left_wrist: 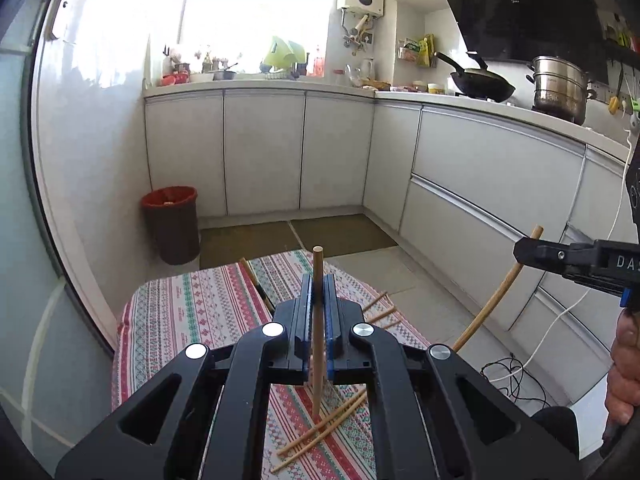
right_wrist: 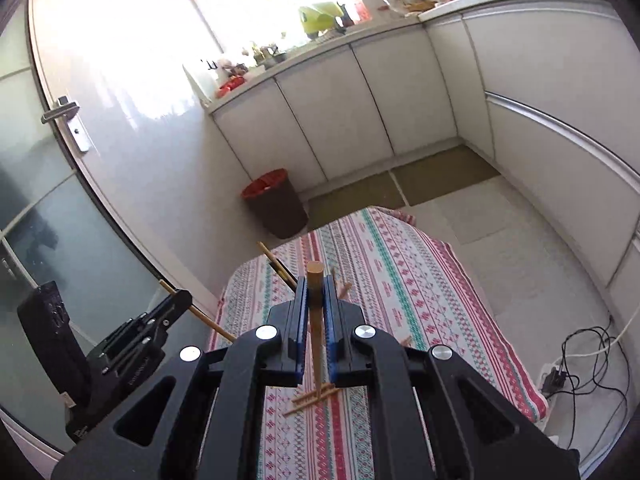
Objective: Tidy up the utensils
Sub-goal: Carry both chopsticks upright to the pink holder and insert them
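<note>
My left gripper [left_wrist: 319, 286] is shut on a wooden chopstick [left_wrist: 318, 332] that stands upright between the jaws, above the table. My right gripper [right_wrist: 315, 290] is shut on another wooden chopstick [right_wrist: 315, 320], also upright. Each gripper shows in the other's view: the right one [left_wrist: 520, 252] with its chopstick [left_wrist: 496, 296] slanting down, the left one [right_wrist: 180, 300] with its chopstick [right_wrist: 208, 322]. Several loose chopsticks [left_wrist: 320, 432] lie on the patterned tablecloth [left_wrist: 192, 312] below, seen also in the right wrist view [right_wrist: 312, 398]. More lie at the cloth's right edge [left_wrist: 382, 312] and a dark pair at its far side [left_wrist: 254, 280].
A brown bin [left_wrist: 172, 224] with a red liner stands on the floor beyond the table. White cabinets [left_wrist: 480, 184] run along the back and right. Cables [right_wrist: 580, 364] lie on the floor at right. A glass door [right_wrist: 60, 208] is at left.
</note>
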Available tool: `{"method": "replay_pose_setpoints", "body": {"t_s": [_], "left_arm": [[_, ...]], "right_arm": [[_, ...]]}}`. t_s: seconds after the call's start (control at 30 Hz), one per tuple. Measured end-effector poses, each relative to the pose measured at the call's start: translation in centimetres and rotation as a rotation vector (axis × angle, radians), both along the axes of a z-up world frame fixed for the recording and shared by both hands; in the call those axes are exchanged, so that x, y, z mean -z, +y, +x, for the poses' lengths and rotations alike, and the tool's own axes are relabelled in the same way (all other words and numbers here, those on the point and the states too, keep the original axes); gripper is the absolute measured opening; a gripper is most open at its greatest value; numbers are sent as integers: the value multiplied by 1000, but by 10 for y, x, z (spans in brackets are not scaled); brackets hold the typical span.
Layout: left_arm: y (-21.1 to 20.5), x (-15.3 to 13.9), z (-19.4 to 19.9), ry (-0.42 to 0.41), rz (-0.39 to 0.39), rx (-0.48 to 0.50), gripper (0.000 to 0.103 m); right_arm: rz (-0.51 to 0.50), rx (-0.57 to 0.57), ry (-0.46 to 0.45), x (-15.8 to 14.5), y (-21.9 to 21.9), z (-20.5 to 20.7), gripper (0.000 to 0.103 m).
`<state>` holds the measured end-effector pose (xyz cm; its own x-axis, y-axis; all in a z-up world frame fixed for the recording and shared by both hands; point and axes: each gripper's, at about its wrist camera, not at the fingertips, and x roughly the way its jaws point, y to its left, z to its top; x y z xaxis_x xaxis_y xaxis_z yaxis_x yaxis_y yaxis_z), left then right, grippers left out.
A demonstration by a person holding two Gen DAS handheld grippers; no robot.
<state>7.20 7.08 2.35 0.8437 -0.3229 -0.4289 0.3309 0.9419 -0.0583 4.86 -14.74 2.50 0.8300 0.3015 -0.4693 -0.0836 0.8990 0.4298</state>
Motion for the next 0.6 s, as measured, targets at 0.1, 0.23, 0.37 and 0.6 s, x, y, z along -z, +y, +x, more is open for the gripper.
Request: {"method": "replay_pose_setpoints", "body": {"t_s": [0.1,0.23,0.37,0.6], "left_arm": [[0,-16,10,-37,1,-13,4],[-1,-32,26,-74,-17,-29,4],[-3,-35,46,-78,-40,-43,4],[-5,-13,77,-31,-64,-57,4]], "right_arm": [[-18,-5,-58,-25,6,13,8],[-40,3,-115,-45,11,35,8],[-59,14,-126,-51,14,66,8],[-112,5,-86,-29,25,118,8]]}}
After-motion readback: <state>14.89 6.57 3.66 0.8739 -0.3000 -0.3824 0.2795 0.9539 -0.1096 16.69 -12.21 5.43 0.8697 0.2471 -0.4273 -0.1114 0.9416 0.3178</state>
